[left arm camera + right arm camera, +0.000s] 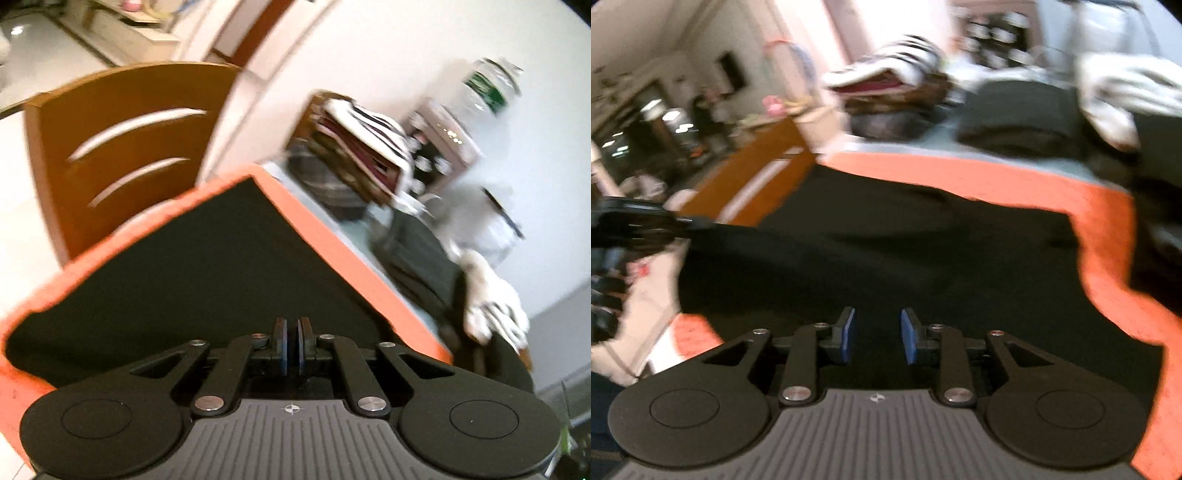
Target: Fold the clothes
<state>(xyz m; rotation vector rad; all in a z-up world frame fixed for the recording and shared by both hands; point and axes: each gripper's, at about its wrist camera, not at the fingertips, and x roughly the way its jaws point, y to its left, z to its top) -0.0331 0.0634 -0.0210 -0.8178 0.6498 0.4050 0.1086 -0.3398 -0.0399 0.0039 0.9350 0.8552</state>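
On orange table [332, 236], black garment [207, 266]; behind, wooden chair [122, 147], white wall [388, 48].

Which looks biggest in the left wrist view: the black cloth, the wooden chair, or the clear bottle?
1. black cloth, though it is nearest the camera
2. wooden chair
3. clear bottle, farthest away, so true size is unsure

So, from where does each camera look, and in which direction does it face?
Left wrist: on the left tool, jaws shut, facing down over the black garment on the orange mat, toward a wooden chair; a white-gloved hand shows on the right.
Right wrist: on the right tool, jaws apart, facing down across the same garment; the left tool shows at the left edge.
Shared: garment, mat, chair, pile of folded clothes.
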